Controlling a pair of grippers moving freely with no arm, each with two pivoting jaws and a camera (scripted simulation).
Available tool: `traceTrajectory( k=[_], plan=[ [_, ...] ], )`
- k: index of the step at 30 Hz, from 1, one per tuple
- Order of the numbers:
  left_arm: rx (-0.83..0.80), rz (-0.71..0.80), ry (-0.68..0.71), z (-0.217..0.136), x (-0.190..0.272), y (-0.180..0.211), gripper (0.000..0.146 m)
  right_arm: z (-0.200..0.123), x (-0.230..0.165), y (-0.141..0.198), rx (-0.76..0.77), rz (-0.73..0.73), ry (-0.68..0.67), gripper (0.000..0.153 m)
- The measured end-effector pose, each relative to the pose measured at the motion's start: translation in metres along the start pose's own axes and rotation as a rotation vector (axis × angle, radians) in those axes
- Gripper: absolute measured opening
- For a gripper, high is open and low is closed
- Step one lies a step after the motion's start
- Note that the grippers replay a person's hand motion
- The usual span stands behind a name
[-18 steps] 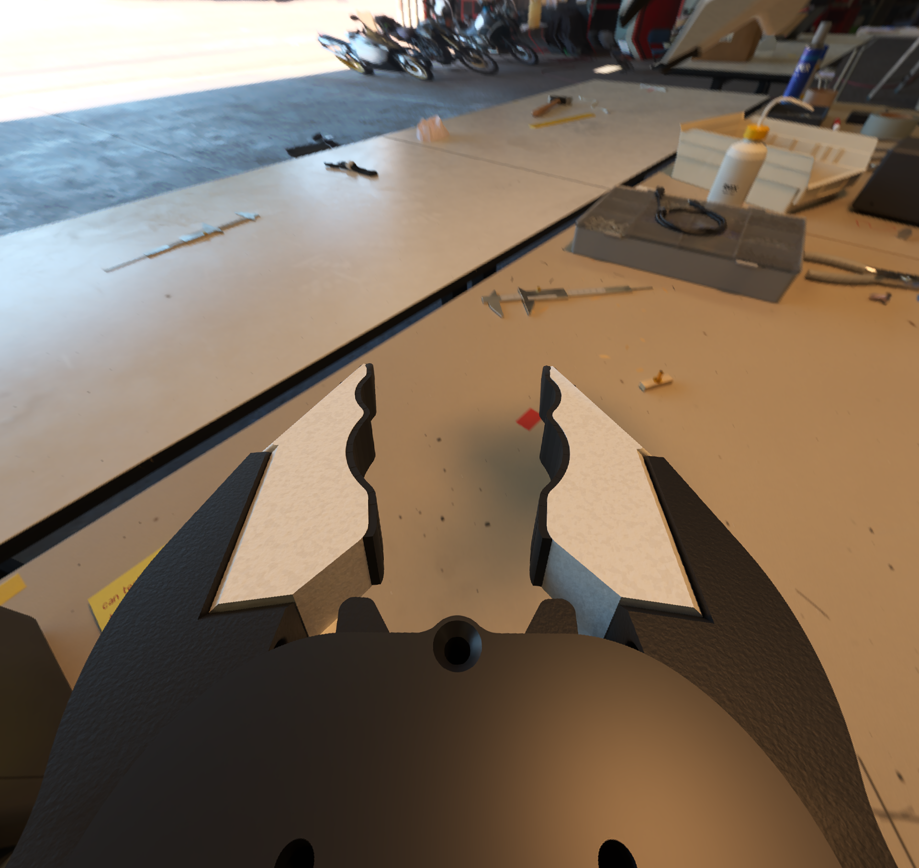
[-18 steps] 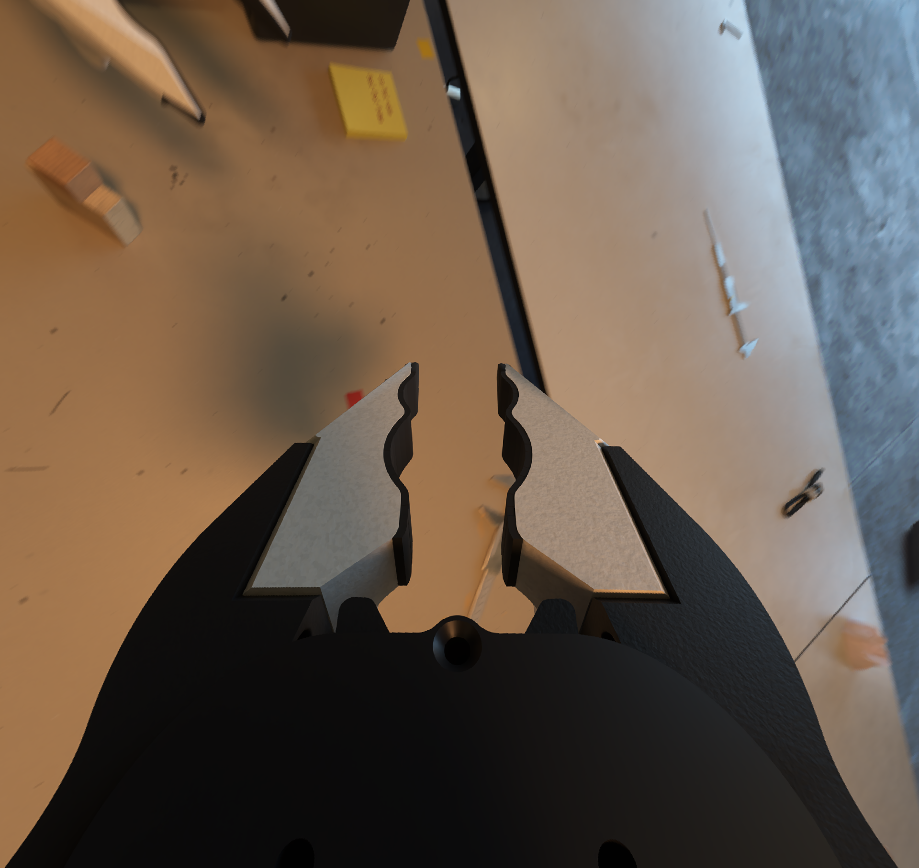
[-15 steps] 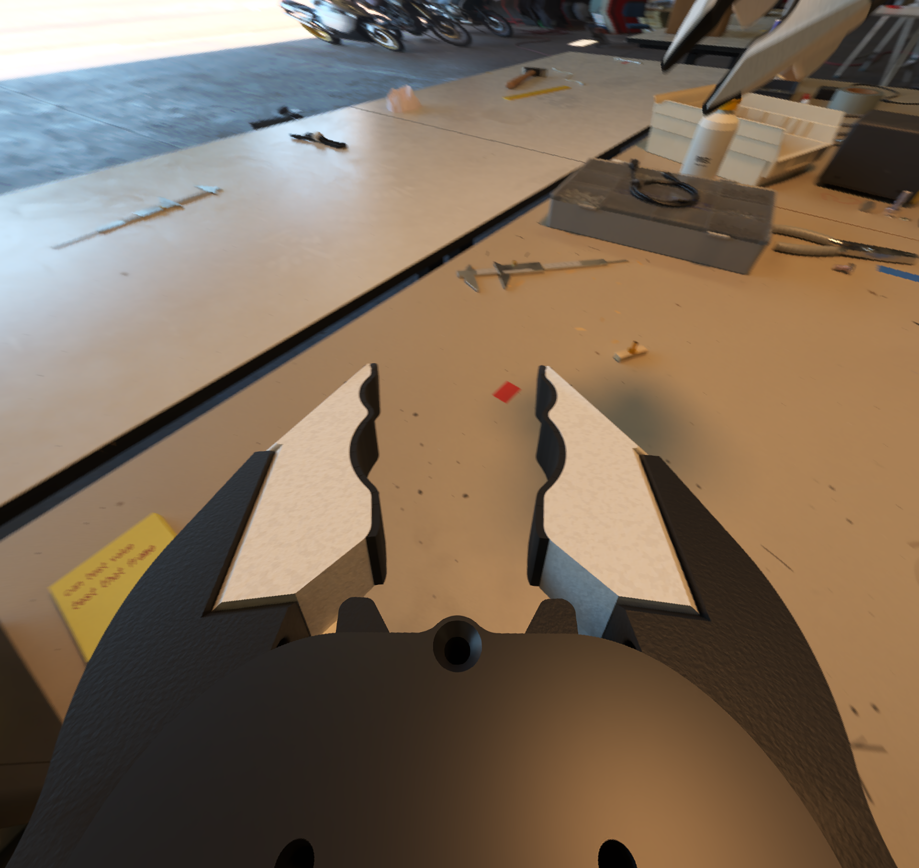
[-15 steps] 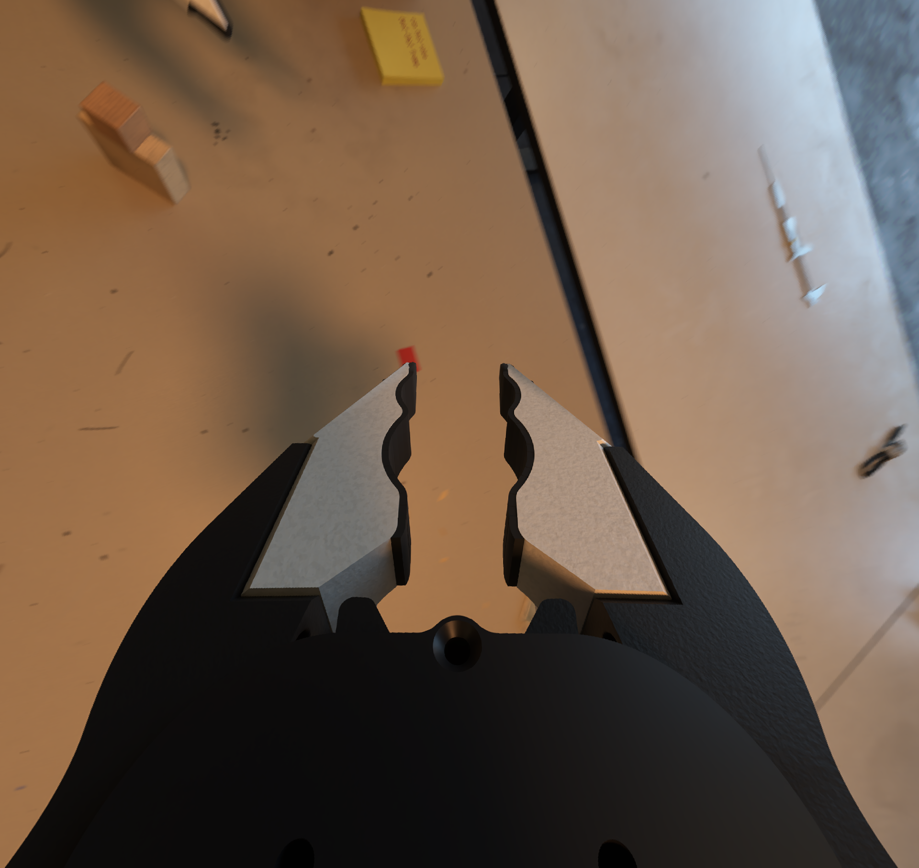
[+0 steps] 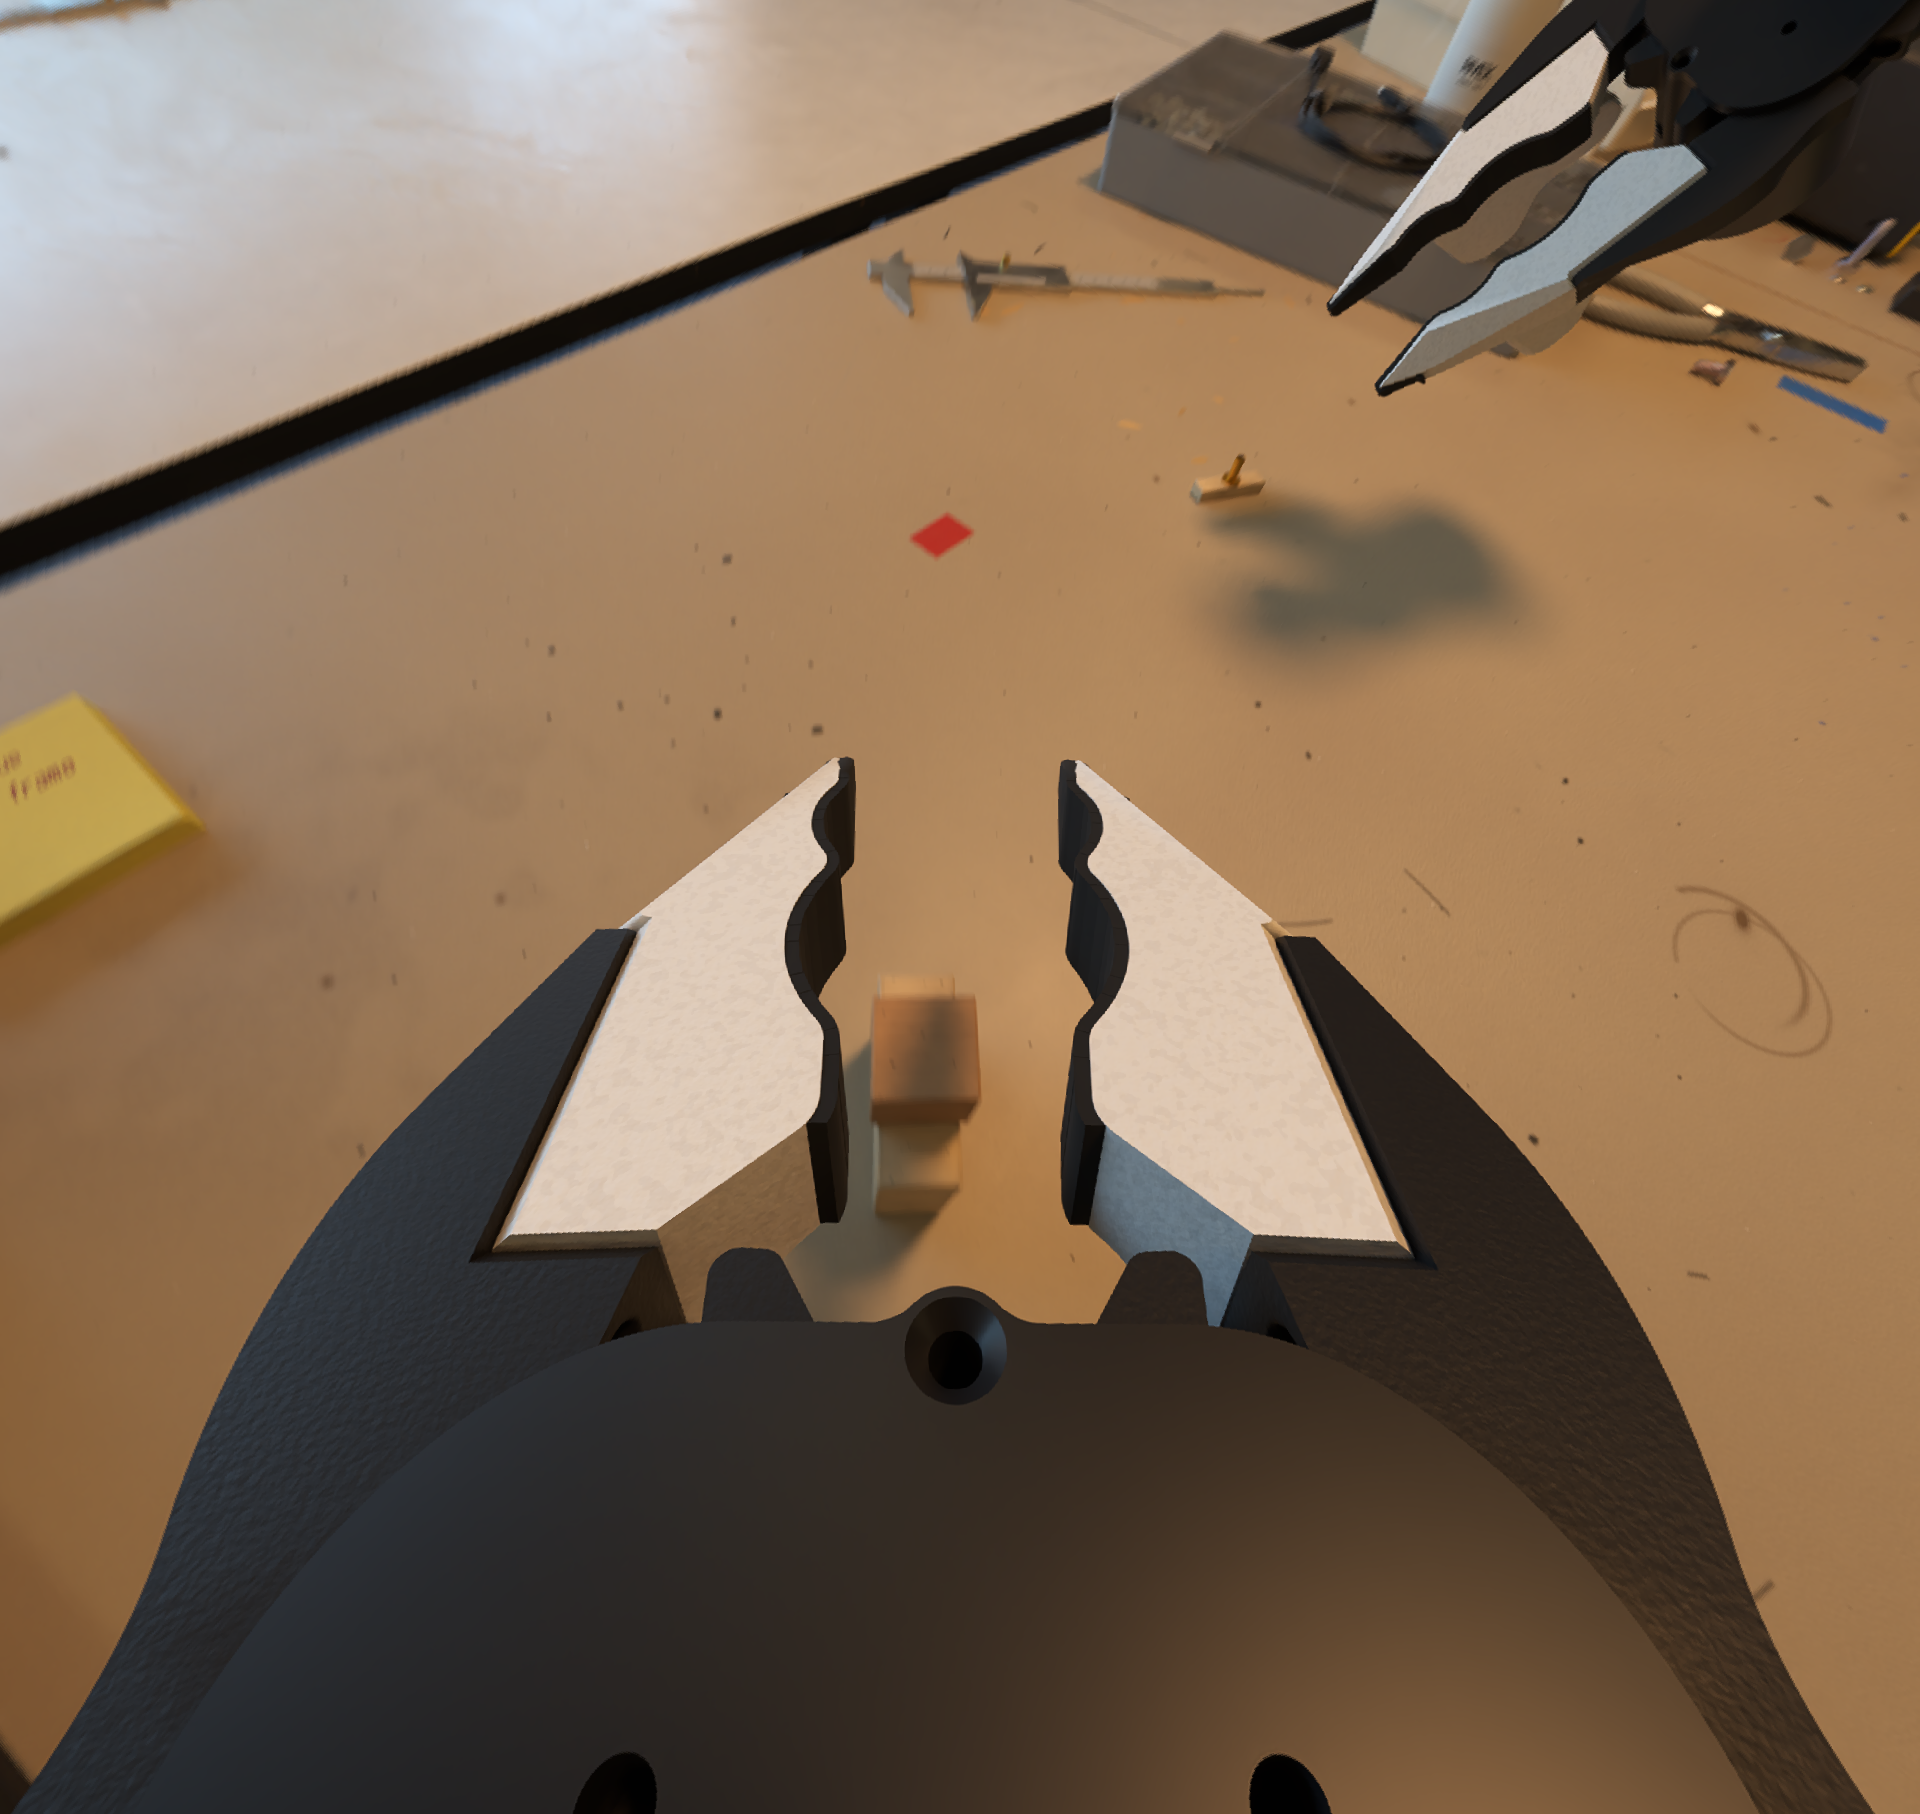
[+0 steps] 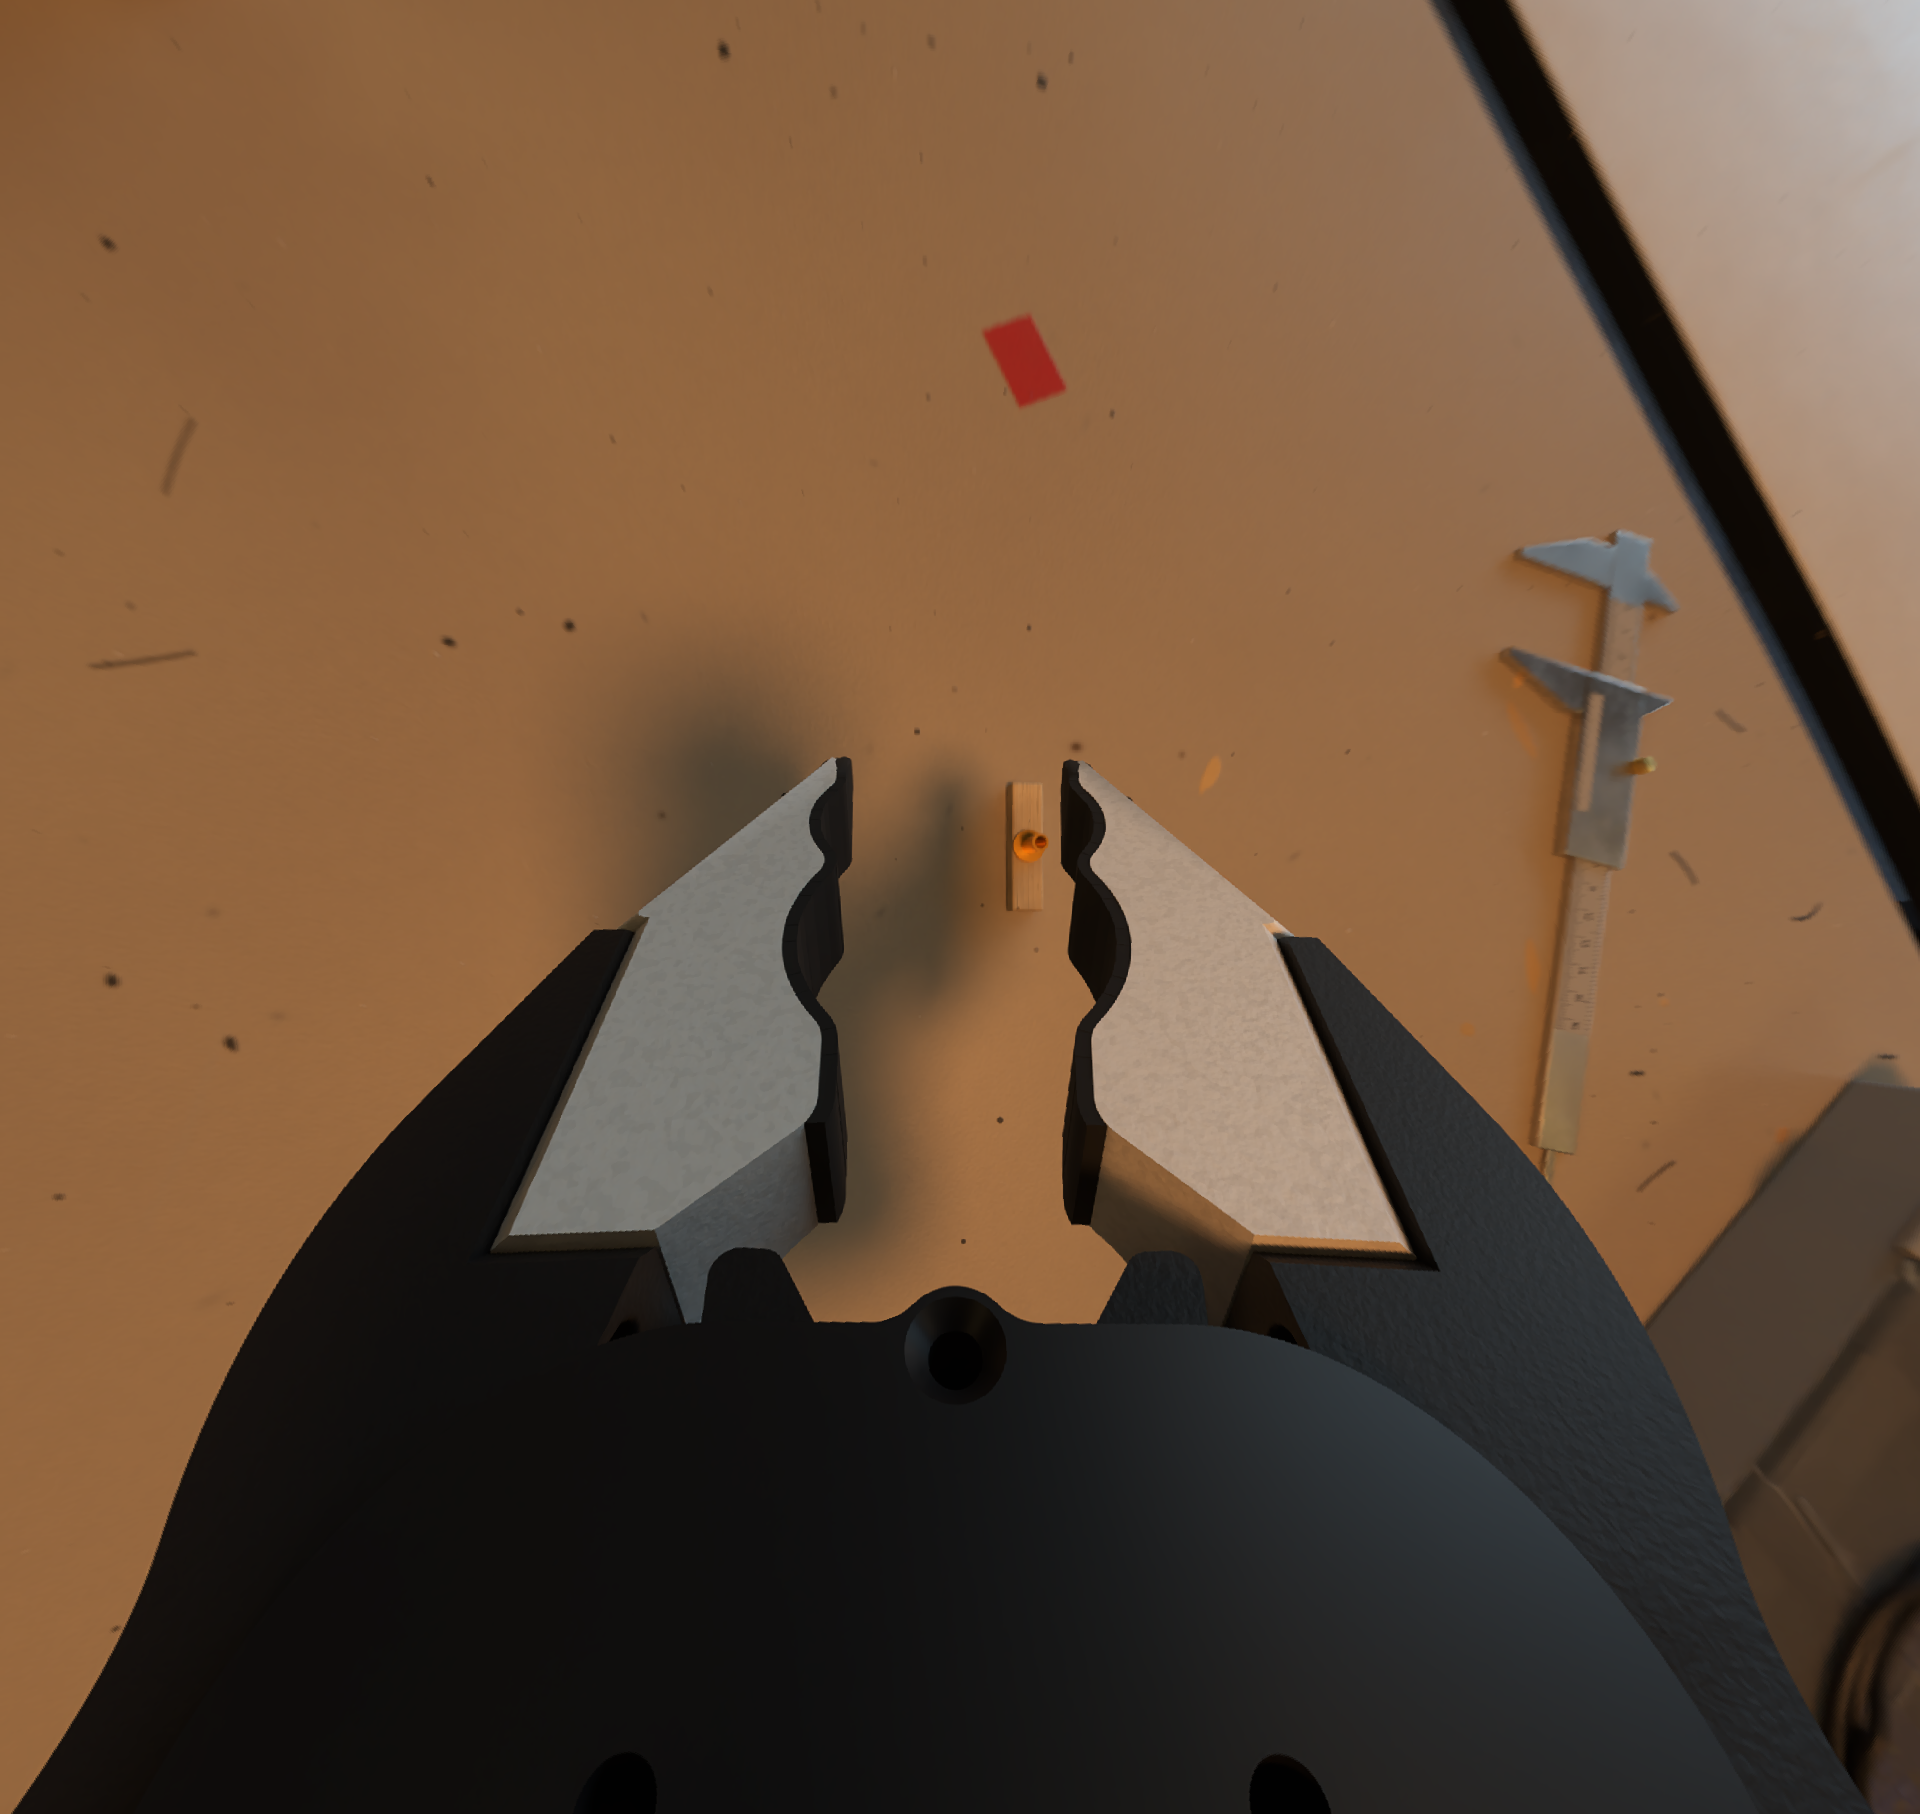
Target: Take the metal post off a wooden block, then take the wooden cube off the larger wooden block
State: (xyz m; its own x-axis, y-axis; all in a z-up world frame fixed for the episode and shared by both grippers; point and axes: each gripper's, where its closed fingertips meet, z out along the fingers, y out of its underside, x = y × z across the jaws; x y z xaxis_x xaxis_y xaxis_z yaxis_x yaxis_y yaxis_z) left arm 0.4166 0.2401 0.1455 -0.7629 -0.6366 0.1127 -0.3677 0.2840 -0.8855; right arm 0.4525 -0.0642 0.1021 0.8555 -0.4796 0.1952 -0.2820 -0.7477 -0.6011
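Observation:
In the left wrist view, my left gripper [image 5: 956, 767] is open and hangs above a brown wooden cube [image 5: 925, 1047]. The cube sits on a paler, longer wooden block [image 5: 914, 1172], and both show in the gap between my fingers, untouched. Farther off stands a small wooden block [image 5: 1226, 486] with a brass metal post [image 5: 1234, 469] upright in it. My right gripper [image 5: 1359, 351] hovers above and right of it. In the right wrist view, my right gripper [image 6: 956, 767] is open, looking straight down on the small block [image 6: 1024, 881] and post [image 6: 1029, 842], close to my right finger.
A red patch [image 5: 940, 535] lies mid-table. A metal caliper [image 6: 1600, 829], a grey box [image 5: 1247, 154], a white bottle [image 5: 1496, 8] and pliers [image 5: 1714, 325] lie at the far right. A yellow pad [image 5: 73, 808] is at the left. A black gap [image 5: 520, 351] splits the tables.
My left gripper has tipped down and come over the cube stack, its fingers a little closer together. My right gripper has moved over the post block and opened wider.

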Motion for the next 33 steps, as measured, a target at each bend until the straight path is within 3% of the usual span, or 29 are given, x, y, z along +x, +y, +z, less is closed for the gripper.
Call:
traceTrajectory(
  k=[7, 10, 15, 22, 33],
  plan=[
    [-0.033, -0.124, -0.053, -0.005, 0.008, 0.046, 0.048, 0.043, 0.005, 0.037, -0.072, -0.022, -0.050, 0.041],
    [-0.060, -0.105, -0.072, -0.003, 0.009, 0.054, 0.048, 0.055, 0.011, 0.046, -0.121, -0.027, -0.048, 0.041],
    [-0.053, -0.103, -0.087, -0.001, 0.004, 0.054, 0.048, 0.069, 0.018, 0.061, -0.191, -0.006, -0.060, 0.029],
    [-0.064, -0.123, -0.073, 0.001, -0.002, 0.065, 0.048, 0.073, 0.023, 0.064, -0.178, 0.032, -0.063, 0.009],
    [-0.056, -0.136, -0.079, 0.000, -0.011, 0.071, 0.048, 0.060, 0.016, 0.051, -0.114, 0.080, -0.060, 0.009]
  ],
)
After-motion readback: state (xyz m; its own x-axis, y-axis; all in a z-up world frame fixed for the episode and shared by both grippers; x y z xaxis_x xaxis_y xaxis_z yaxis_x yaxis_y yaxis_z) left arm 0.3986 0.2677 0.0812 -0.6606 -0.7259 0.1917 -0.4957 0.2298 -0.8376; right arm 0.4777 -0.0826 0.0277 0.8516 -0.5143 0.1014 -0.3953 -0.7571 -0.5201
